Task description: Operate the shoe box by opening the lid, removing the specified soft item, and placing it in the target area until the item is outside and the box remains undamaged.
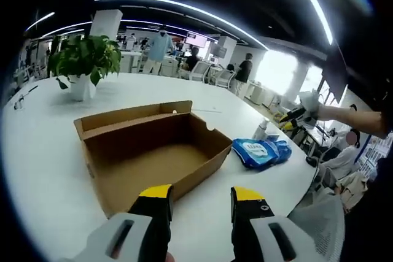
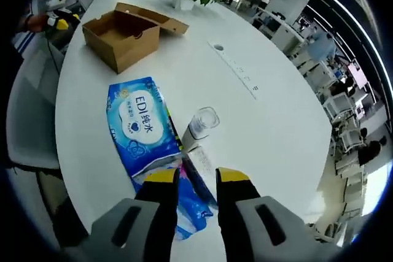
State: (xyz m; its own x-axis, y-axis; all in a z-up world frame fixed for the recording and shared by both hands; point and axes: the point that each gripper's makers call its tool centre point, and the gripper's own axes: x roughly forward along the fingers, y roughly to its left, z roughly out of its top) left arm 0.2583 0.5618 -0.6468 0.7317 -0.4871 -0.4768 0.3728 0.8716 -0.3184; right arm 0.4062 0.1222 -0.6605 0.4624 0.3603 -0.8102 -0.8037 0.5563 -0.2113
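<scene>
Surroundings: potted plant (image 1: 85, 62) stands on the white bench (image 1: 43, 151) beyond the shoe box (image 1: 150, 151); in the right gripper view a clear glass (image 2: 202, 121) stands just beside the blue pack's right edge, and a long white power strip (image 2: 236, 73) lies farther out on the bench; a thin dark strip lies along the pack's right side, too small to name; office desks, chairs and people fill the room behind
Shoe box: brown cardboard, open, its lid (image 1: 132, 116) folded back on the far side; inside looks bare as far as the view reaches; in the right gripper view it sits near the bench's left edge, well apart from the glass
Soft item: blue wet-wipe pack (image 2: 144, 133), outside the box, flat on the bench; in the left gripper view it lies just right of the box, near the bench's rim
Pack's axis: long axis runs from the right tool towards the box; printed face up; near end crumpled, under the tool tips
Edges and room: bench rim curves close along the pack's left side; wide bare bench to the right past the glass; a grey chair back sits below the rim
Left tool (image 1: 201, 196): jaws apart, nothing between them, over the box's near wall
Right tool (image 2: 196, 177): jaws narrowly apart, above the pack's crumpled near end; whether they grip it I cannot tell
</scene>
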